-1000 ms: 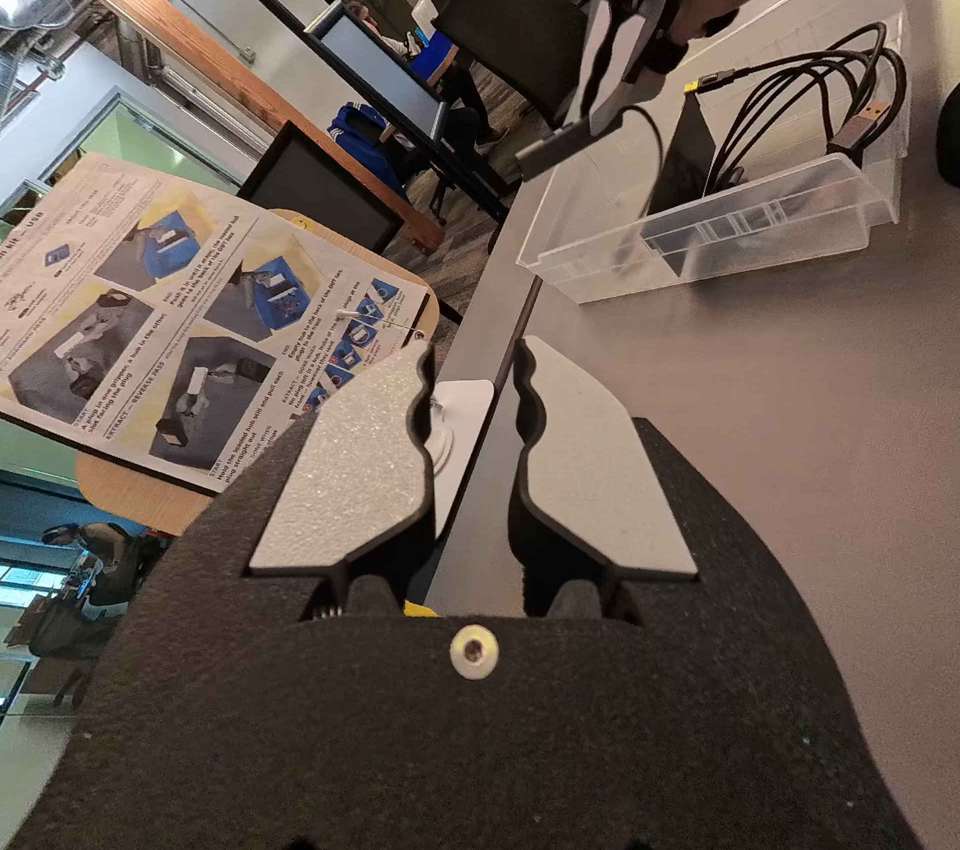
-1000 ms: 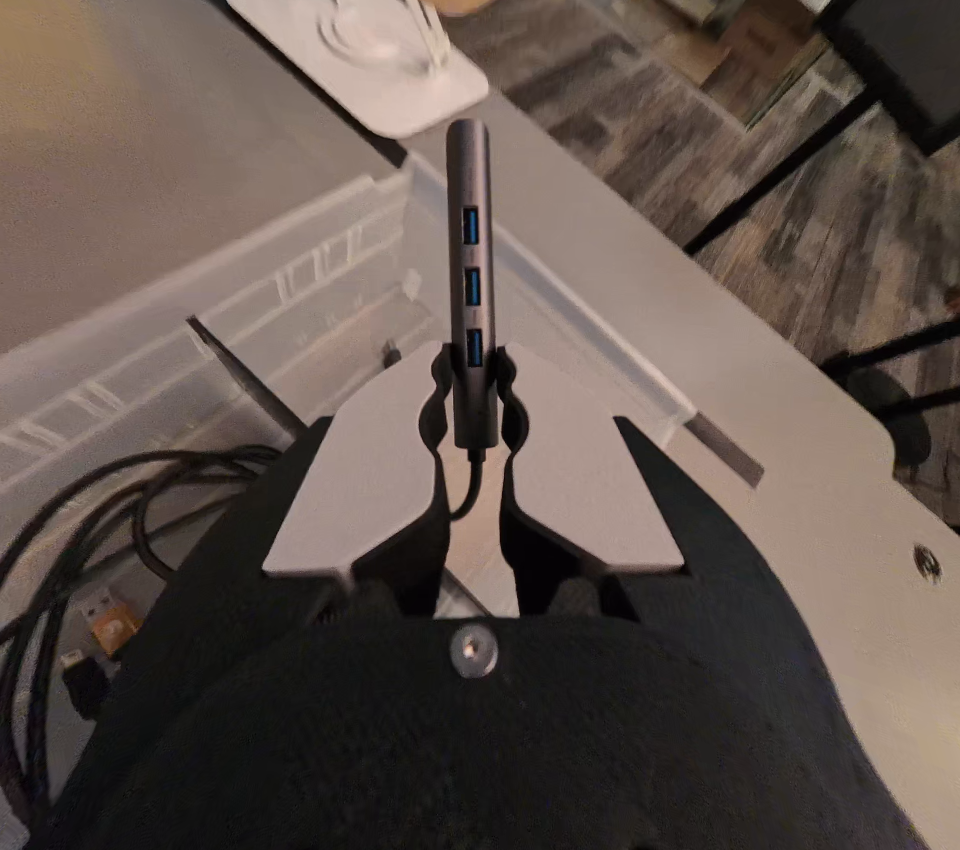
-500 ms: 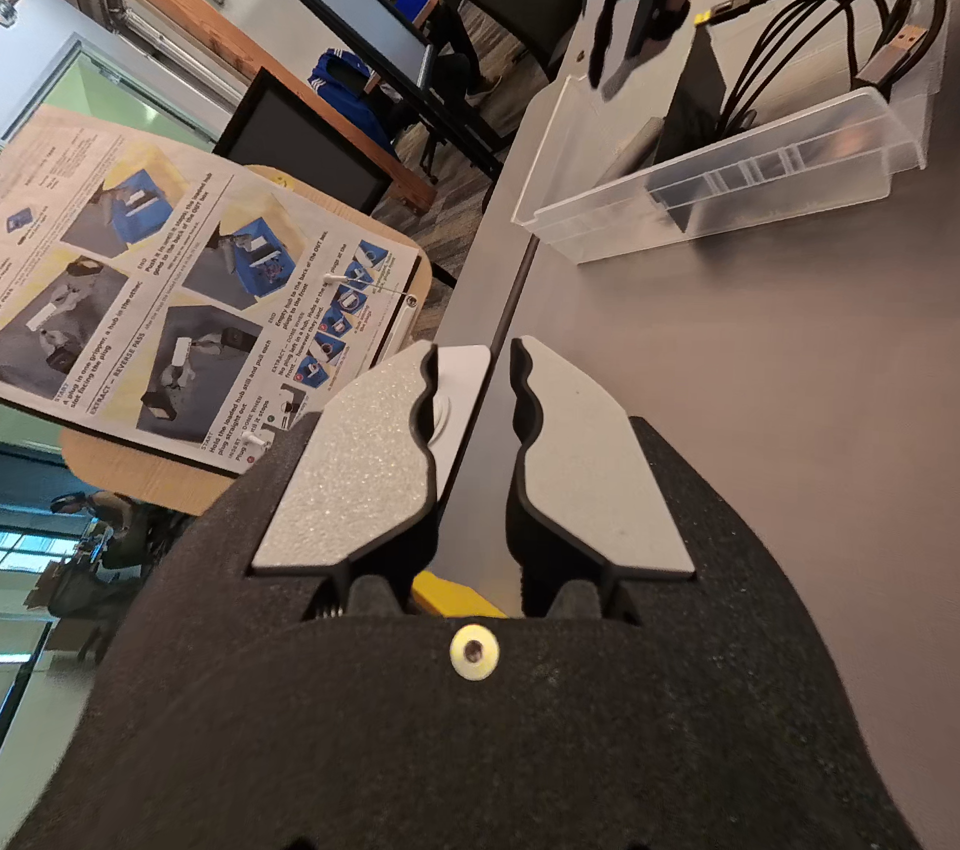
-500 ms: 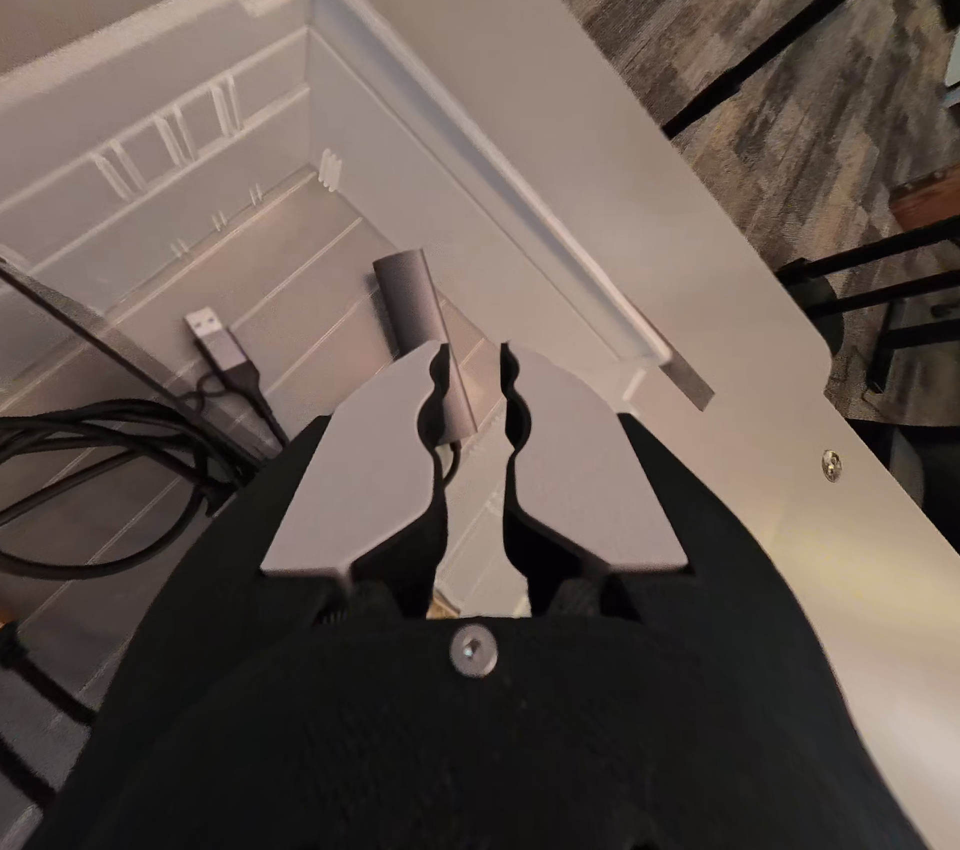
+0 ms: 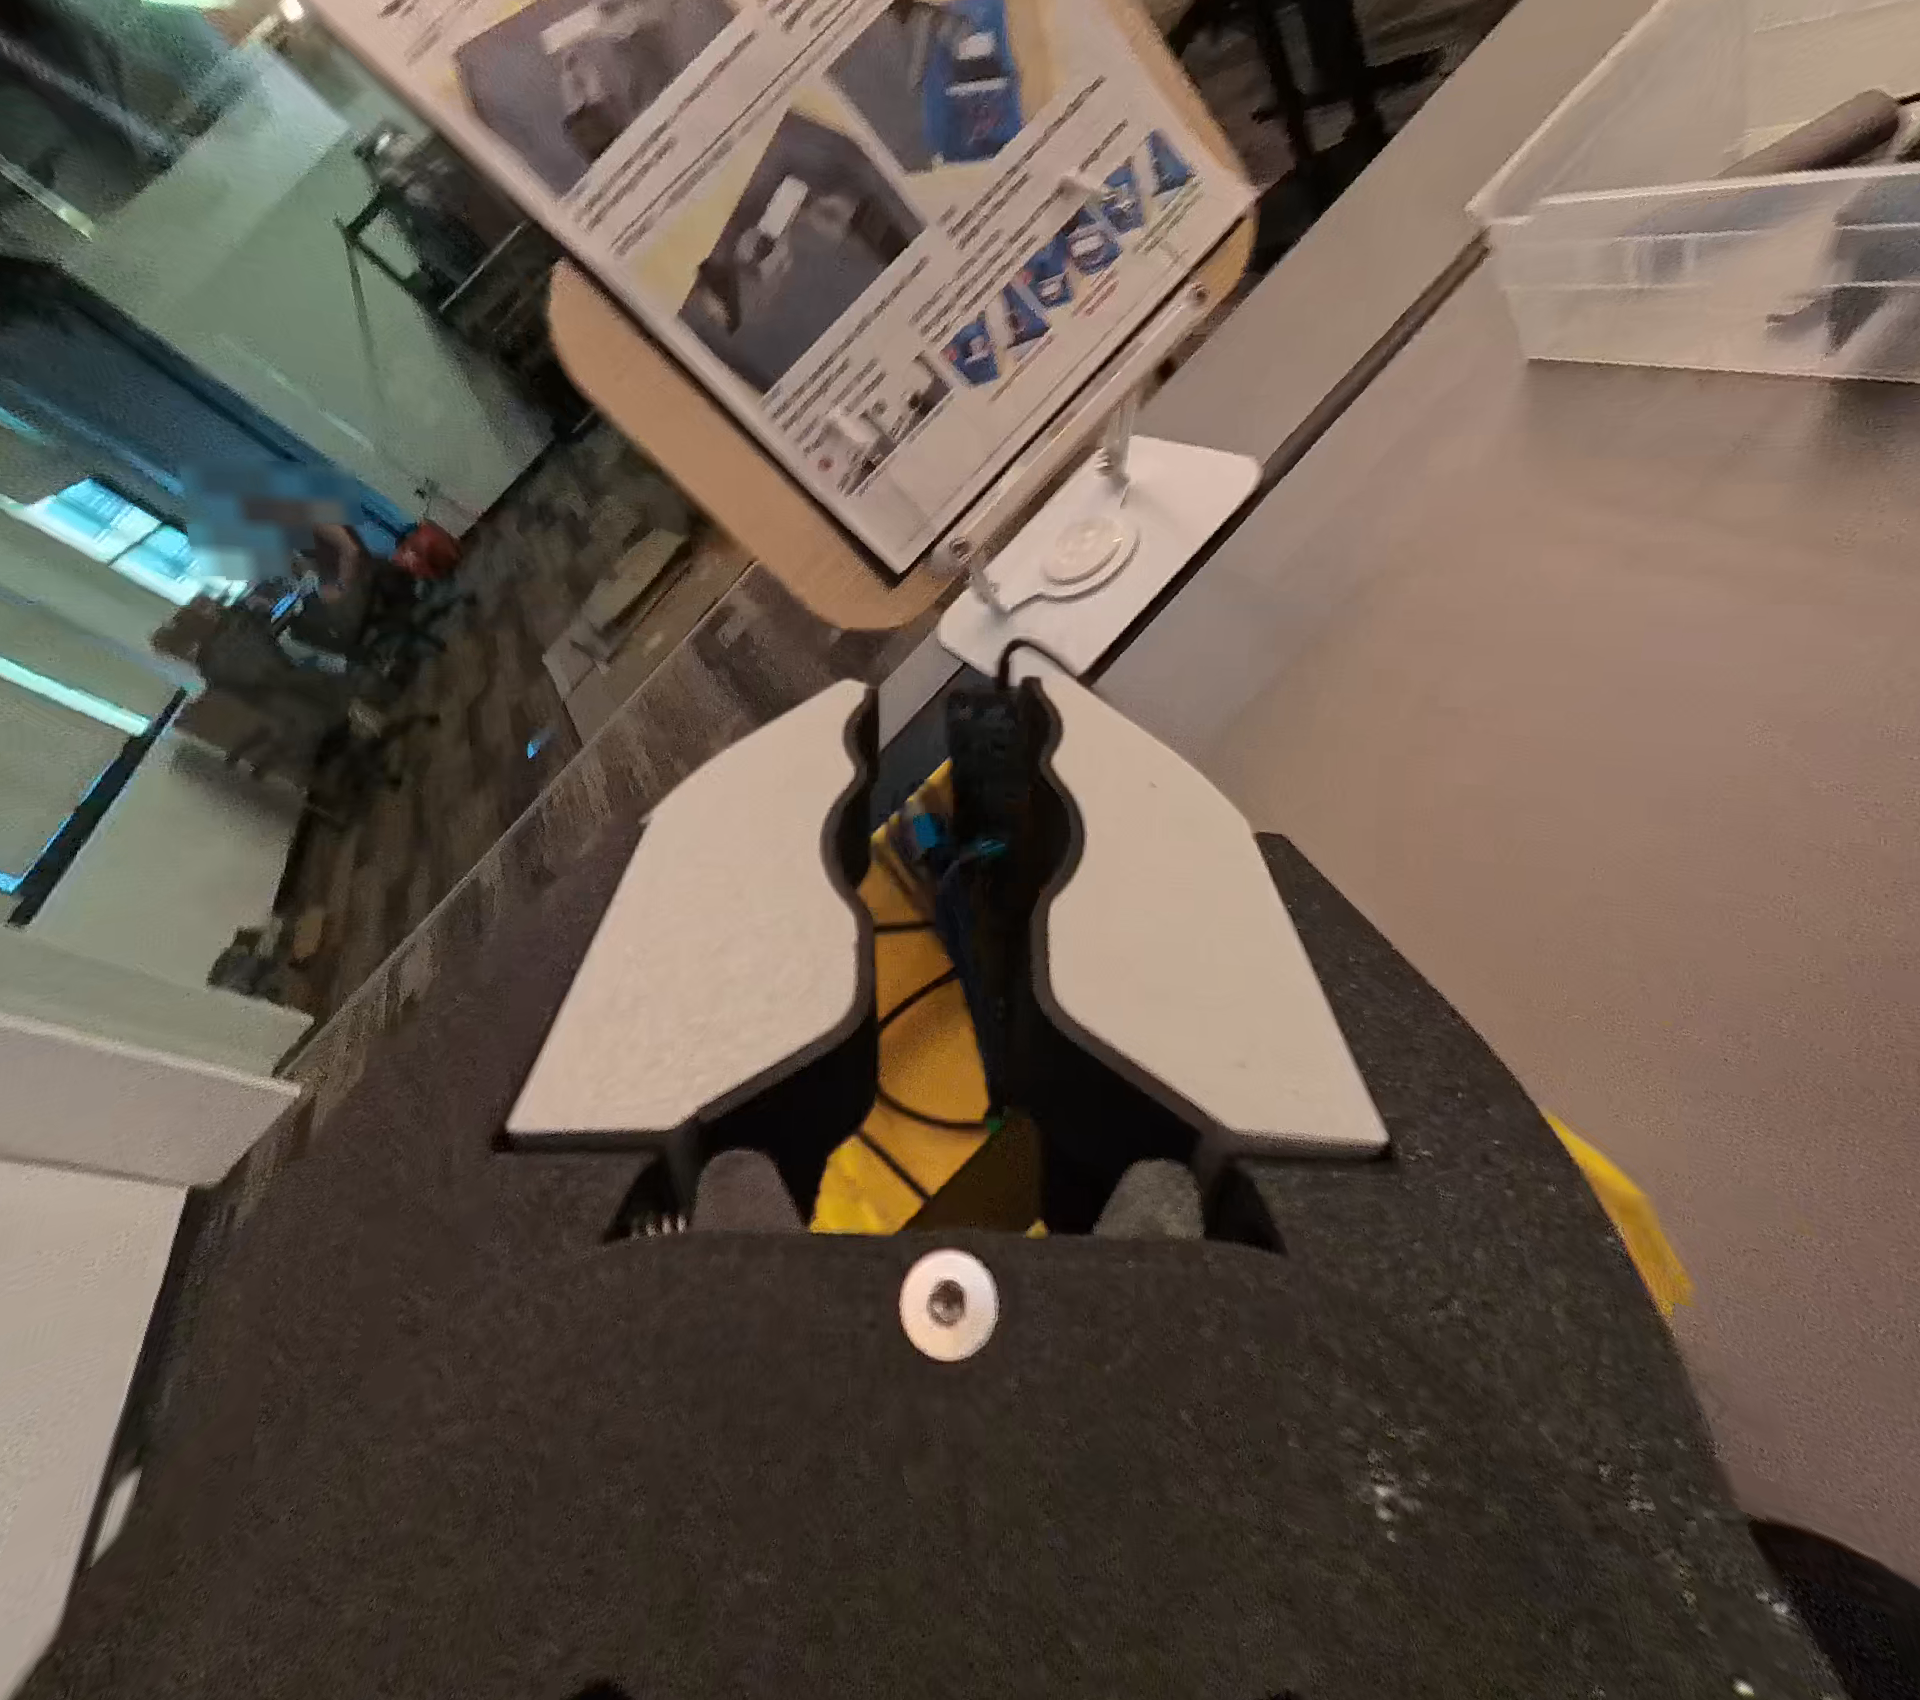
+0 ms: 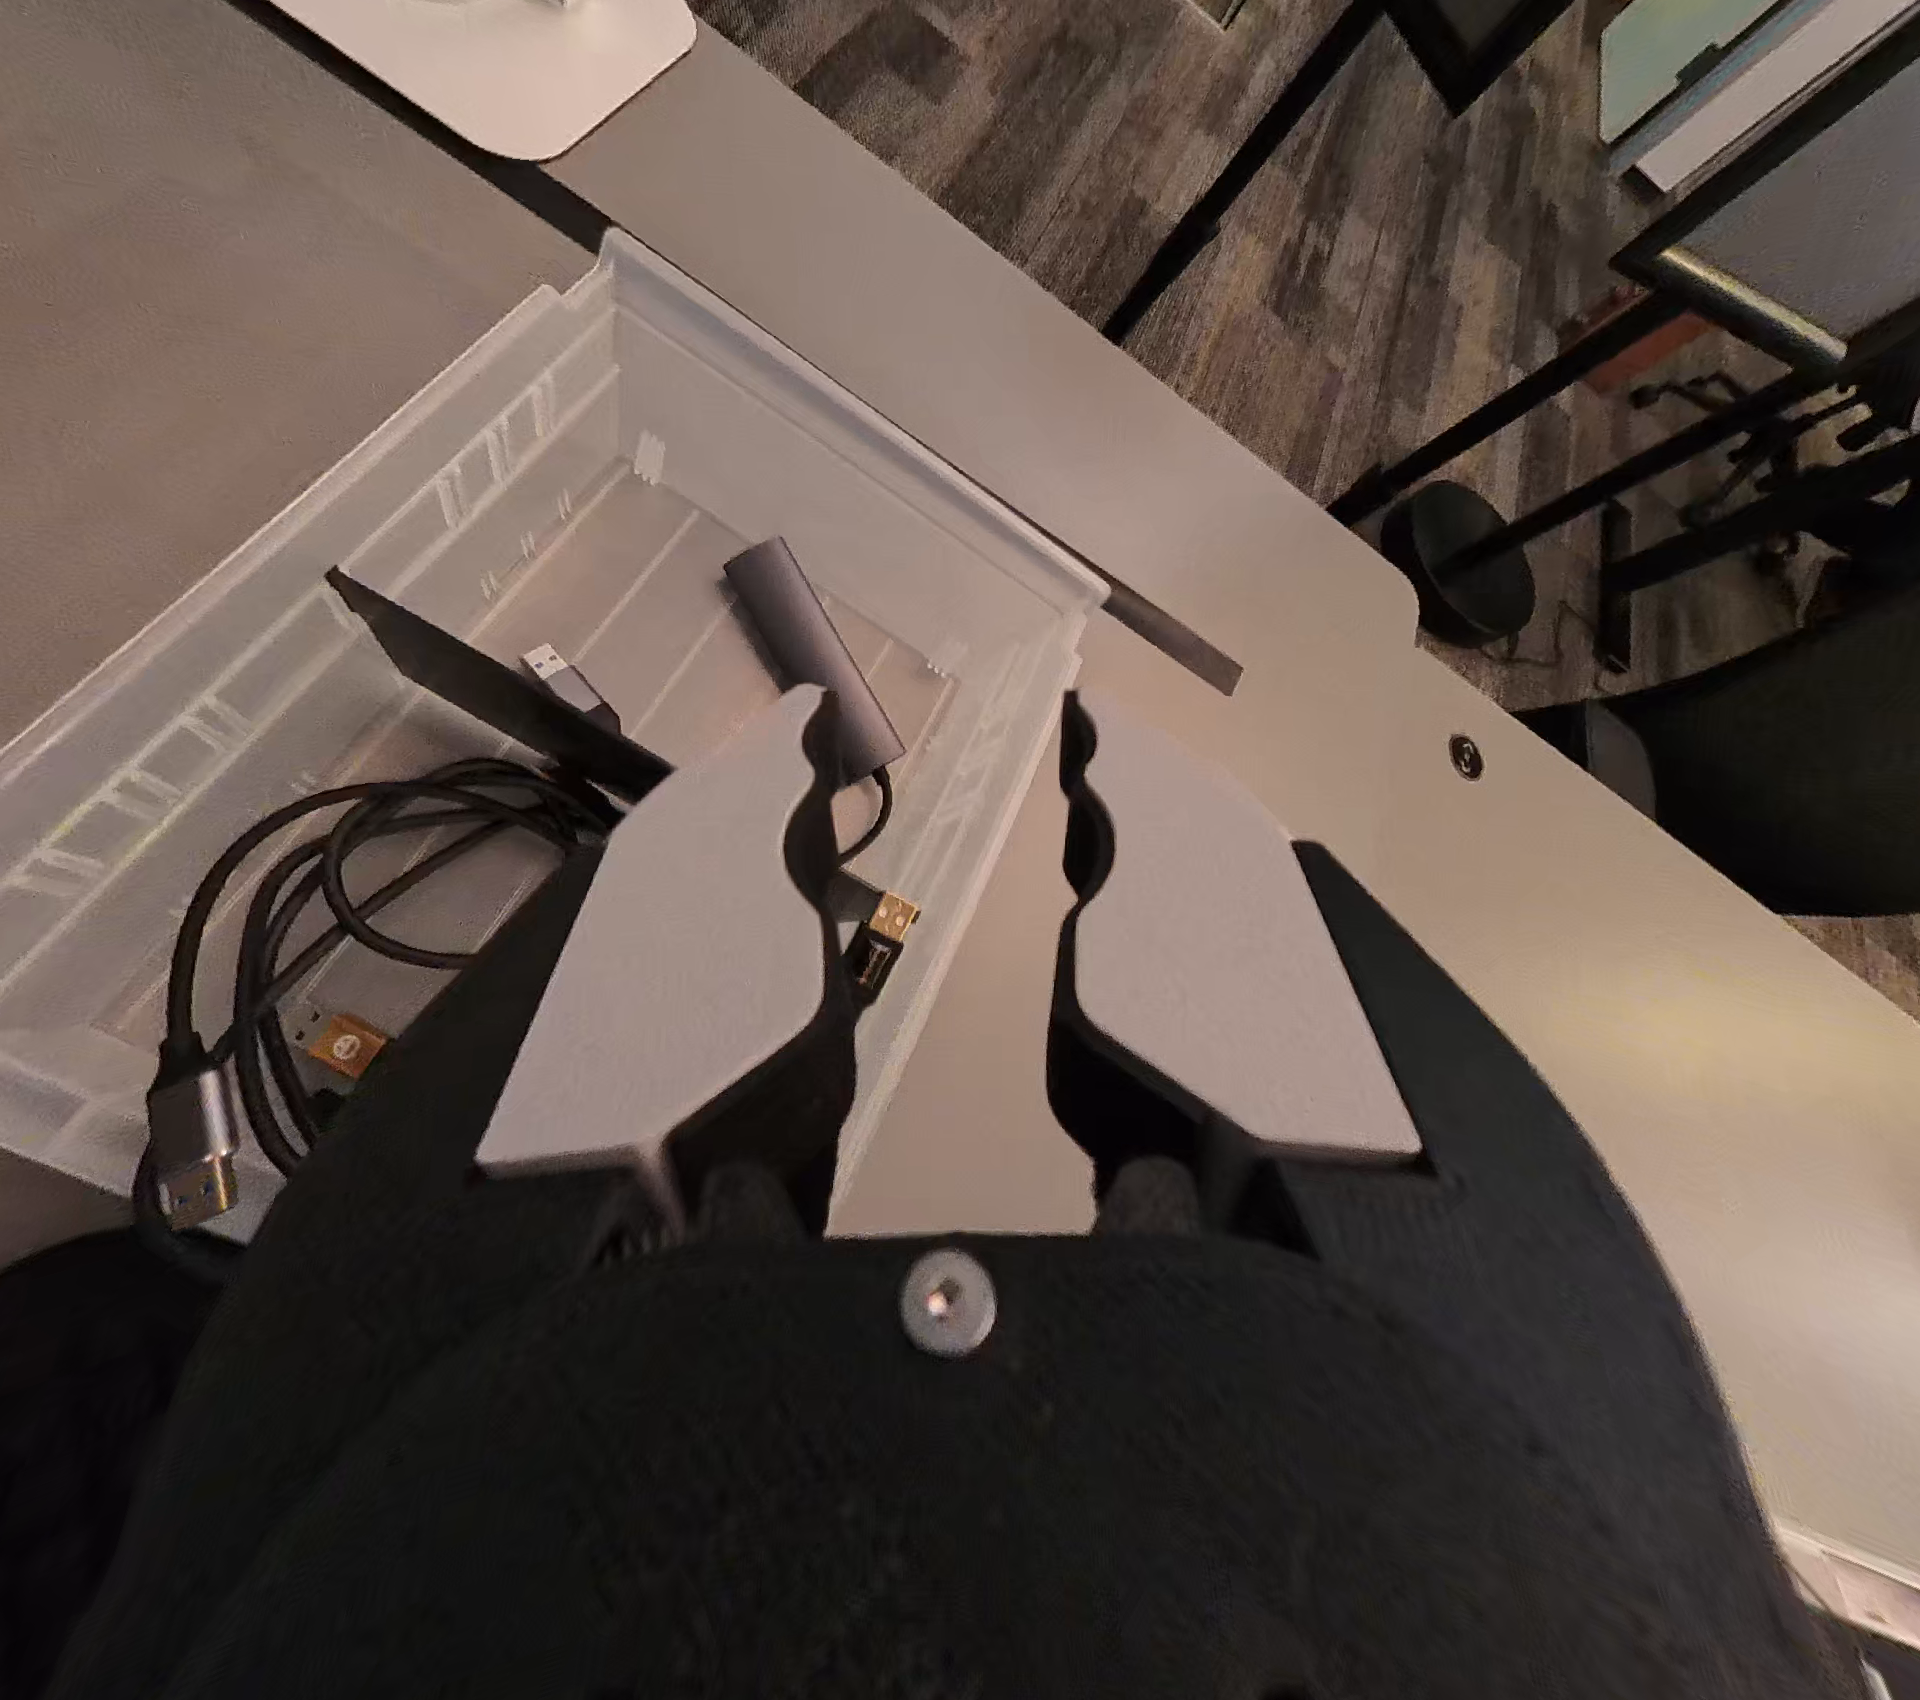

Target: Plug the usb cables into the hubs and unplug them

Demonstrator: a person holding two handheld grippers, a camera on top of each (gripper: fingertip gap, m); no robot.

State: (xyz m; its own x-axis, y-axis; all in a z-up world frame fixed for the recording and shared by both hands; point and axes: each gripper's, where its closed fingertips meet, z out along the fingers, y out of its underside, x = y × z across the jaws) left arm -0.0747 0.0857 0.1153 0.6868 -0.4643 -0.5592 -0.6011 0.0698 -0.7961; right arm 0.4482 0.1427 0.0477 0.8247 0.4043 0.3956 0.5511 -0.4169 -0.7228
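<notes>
We see the right gripper (image 6: 940,741) with jaws wide apart. The grey hub (image 6: 805,642) lies in the clear bin (image 6: 312,507) at 11 o'clock. The left gripper (image 5: 951,731) has jaws apart around a black hub (image 5: 987,777).

A slim grey hub (image 6: 808,651) lies flat, slanted, at mid-frame in the clear bin (image 6: 852,414); its short lead curls to a gold-tipped plug (image 6: 883,928). Coiled black cables (image 6: 312,881) fill the lower-left compartment, with a silver plug (image 6: 192,1167) hanging over the rim.
</notes>
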